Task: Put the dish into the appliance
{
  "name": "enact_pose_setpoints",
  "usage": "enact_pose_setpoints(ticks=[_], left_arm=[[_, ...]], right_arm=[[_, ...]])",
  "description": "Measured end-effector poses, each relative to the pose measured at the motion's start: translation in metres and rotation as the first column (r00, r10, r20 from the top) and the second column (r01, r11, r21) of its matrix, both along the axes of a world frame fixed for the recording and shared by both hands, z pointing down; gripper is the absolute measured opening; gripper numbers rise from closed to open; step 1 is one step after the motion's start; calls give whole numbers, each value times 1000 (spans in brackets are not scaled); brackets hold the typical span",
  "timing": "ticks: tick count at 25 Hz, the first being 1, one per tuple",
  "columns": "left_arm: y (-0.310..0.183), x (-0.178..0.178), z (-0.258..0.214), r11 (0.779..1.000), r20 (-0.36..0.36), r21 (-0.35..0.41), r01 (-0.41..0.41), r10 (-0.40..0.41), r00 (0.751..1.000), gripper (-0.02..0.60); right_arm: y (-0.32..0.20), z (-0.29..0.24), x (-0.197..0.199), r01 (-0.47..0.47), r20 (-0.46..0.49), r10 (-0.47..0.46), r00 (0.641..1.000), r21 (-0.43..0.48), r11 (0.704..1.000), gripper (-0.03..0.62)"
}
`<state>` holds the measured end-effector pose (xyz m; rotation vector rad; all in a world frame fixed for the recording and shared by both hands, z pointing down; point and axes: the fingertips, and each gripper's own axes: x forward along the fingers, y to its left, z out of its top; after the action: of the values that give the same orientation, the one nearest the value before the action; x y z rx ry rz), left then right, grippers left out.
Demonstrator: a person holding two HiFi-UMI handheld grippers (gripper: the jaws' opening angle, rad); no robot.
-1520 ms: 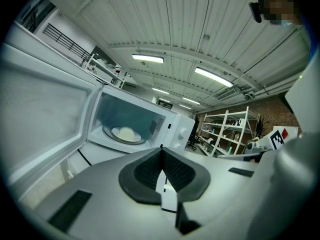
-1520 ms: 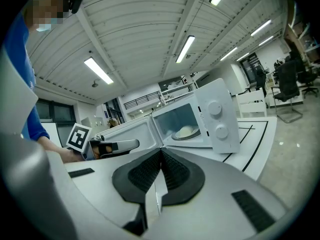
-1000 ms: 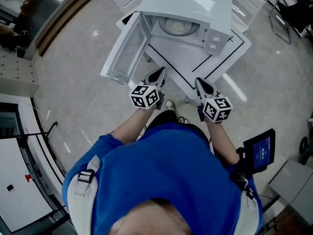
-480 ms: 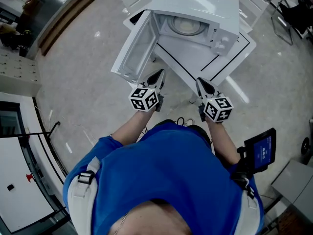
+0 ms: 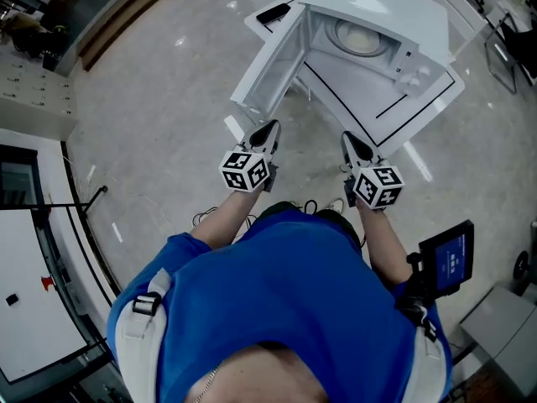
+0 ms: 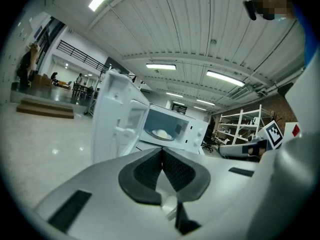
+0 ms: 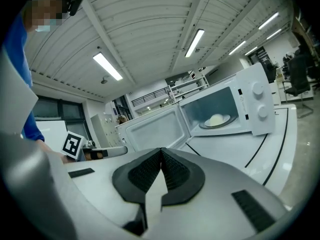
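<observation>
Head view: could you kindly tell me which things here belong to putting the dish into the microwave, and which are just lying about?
Job in hand:
- microwave, its door open
- dish, already inside
- left hand-held gripper and right hand-held gripper, both shut and empty

Lying about:
- table under the microwave
- black object behind the door
- screen
- shelves

head view looks steeply down over the person's shoulders; both gripper views face level from lower, sharing the open microwave (image 5: 377,2) ahead.
</observation>
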<state>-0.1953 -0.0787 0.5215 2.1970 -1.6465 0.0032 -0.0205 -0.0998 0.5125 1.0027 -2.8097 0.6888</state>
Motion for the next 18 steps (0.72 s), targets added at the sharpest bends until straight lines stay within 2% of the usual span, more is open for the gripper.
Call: enact_pose_setpoints(ticks=[4, 9, 15, 18], left_arm=[[27, -57, 20, 999, 37, -8, 51, -50, 998, 8], [35, -100, 25, 996, 90, -4, 93, -93, 992, 8], [28, -118, 30, 999, 119, 0, 48, -47, 992, 13], [26, -119, 29, 1000, 119, 2, 2, -3, 993, 81]], right_arm=[[21, 12, -43, 18, 5, -18, 1000, -1, 1000, 2], [35, 14, -63, 14, 3, -14, 1000, -5, 1000, 2], [42, 17, -73, -13, 0, 13, 1000, -6, 1000, 2], [50, 13, -76, -37, -6, 37, 999, -4, 999, 2]])
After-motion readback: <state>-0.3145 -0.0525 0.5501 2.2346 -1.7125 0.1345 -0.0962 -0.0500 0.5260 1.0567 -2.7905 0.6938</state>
